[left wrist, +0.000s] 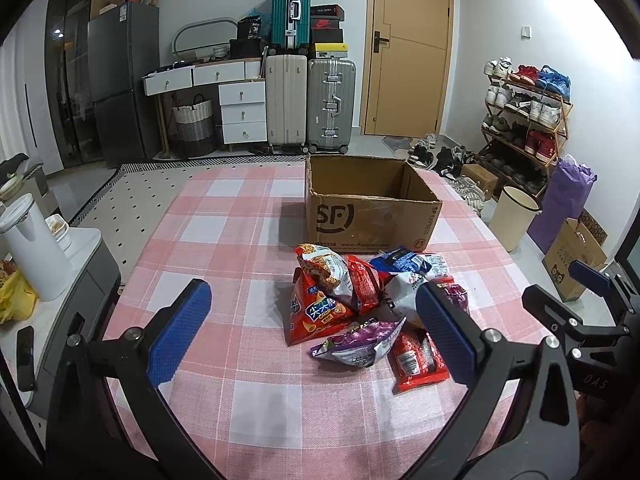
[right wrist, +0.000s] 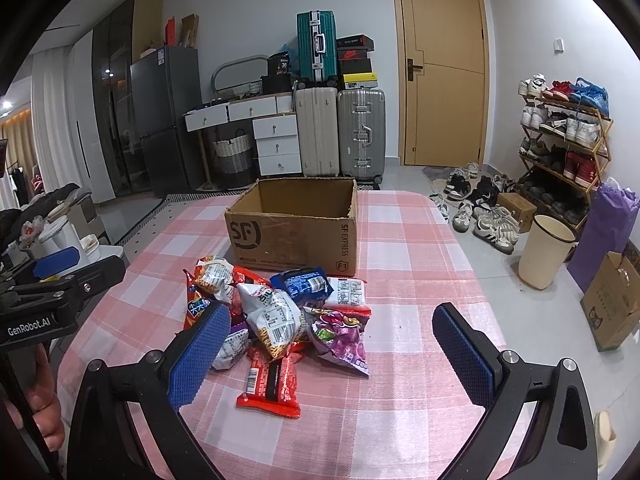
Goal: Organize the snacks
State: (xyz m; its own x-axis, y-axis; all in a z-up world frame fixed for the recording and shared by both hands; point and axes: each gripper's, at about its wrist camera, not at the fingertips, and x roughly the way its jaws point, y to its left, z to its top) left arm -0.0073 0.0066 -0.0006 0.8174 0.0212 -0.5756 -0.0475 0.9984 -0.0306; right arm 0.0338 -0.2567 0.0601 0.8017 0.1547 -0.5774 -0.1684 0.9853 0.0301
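A pile of snack packets (left wrist: pixel 372 304) lies on the pink checked tablecloth (left wrist: pixel 224 240), just in front of an open, empty SF cardboard box (left wrist: pixel 372 216). The pile holds red, purple, blue and white bags. My left gripper (left wrist: pixel 312 320) is open and empty, hovering above the table just short of the pile. In the right wrist view the pile (right wrist: pixel 280 312) and the box (right wrist: pixel 296 236) show again. My right gripper (right wrist: pixel 332 344) is open and empty, with its left pad over the pile's near edge. The right gripper also shows at the left wrist view's right edge (left wrist: pixel 592 304).
Beyond the table's far edge stand suitcases (left wrist: pixel 308 104), white drawers (left wrist: pixel 240 108) and a door (left wrist: pixel 408 48). A shoe rack (left wrist: pixel 524 120), a cream bin (left wrist: pixel 514 216) and cardboard boxes (left wrist: pixel 576 256) are on the floor at right. A white kettle (left wrist: pixel 32 240) sits left.
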